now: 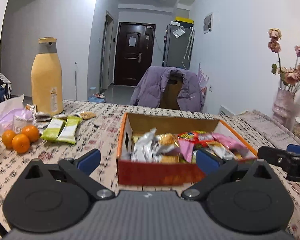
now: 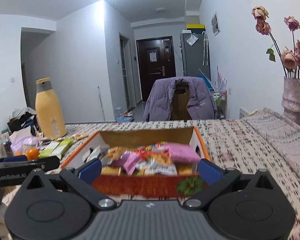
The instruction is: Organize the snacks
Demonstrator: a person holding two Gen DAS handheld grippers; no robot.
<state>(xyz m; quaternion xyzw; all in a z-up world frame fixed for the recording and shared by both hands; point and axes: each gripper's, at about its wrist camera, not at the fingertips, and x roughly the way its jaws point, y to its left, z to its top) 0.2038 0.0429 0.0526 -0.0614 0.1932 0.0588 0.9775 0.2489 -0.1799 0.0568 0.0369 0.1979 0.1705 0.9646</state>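
Orange: 3 tangerines (image 1: 20,139), 1 box (image 1: 158,173)

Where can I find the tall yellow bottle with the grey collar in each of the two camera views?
Left wrist view: the tall yellow bottle with the grey collar stands upper left, on the far left part of the patterned table, behind the three oranges.
Right wrist view: the bottle stands at the left edge of the table, mid-height.
Shared landmark: the orange-rimmed cardboard snack box lies to its right in both.
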